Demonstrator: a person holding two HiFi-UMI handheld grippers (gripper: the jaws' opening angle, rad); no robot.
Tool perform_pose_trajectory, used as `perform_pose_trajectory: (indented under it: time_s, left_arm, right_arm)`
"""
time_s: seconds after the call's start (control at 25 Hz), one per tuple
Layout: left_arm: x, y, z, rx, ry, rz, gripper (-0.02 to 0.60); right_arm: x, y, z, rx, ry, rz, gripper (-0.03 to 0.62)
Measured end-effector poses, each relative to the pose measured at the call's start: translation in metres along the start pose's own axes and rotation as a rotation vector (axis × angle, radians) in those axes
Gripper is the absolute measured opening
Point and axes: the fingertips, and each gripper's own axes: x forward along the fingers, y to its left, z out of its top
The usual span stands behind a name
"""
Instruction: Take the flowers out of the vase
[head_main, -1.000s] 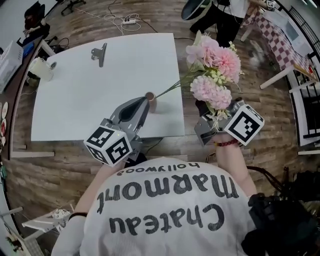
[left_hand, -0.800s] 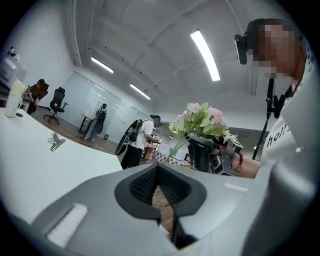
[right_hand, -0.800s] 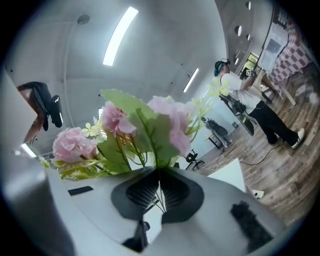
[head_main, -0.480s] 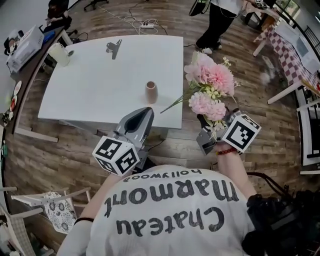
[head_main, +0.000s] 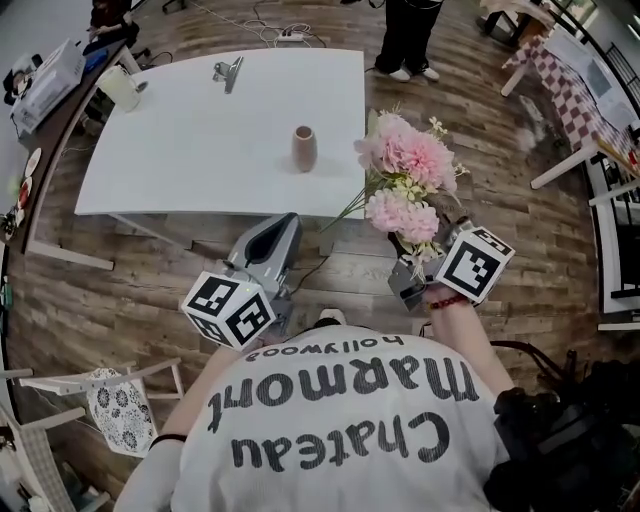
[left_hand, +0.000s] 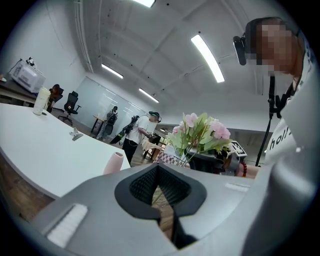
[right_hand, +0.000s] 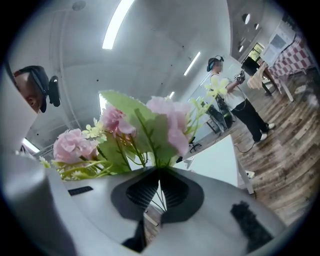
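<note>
the vase (head_main: 304, 148) stands upright and empty on the white table (head_main: 190, 150), close to the table's near edge and toward its right corner, with bare tabletop all round it. the flowers (head_main: 405, 180) are out of it, off the table altogether, held over the wooden floor (head_main: 340, 275) just past that near right corner. their pink heads point up toward the table side and their thin green stem ends trail left toward the near edge. the right gripper (head_main: 415, 262) has its jaws pressed together on the stems. in the right gripper view the thin stems run down through the slit between the black pads (right_hand: 140, 192) of the right gripper (right_hand: 159, 175), with the blooms and leaves (right_hand: 145, 125) fanned out right above them. the left gripper (head_main: 275, 230) hangs over the floor in front of the table's near edge, below and left of the vase and well apart from the flowers. in the left gripper view its jaws (left_hand: 159, 172) are closed tip to tip with nothing between them, only floor showing through the gap. a metal clip (head_main: 228, 70) lies near the table's far edge and a pale roll (head_main: 122, 88) sits beside the far left corner. a person's legs (head_main: 405, 40) stand beyond the far right corner, a checked table (head_main: 570, 75) stands off to the right, and a chair (head_main: 110, 400) sits at lower left.
</note>
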Motion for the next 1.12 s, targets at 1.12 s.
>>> perform_pose_trajectory:
  time_s: [1.12]
  left_arm:
    - [-0.093,-0.020,0.003,-0.031,-0.001,-0.045,0.002]
  right_arm:
    - [-0.032,0.071,-0.045,-0.004,-0.022,-0.095,0.021]
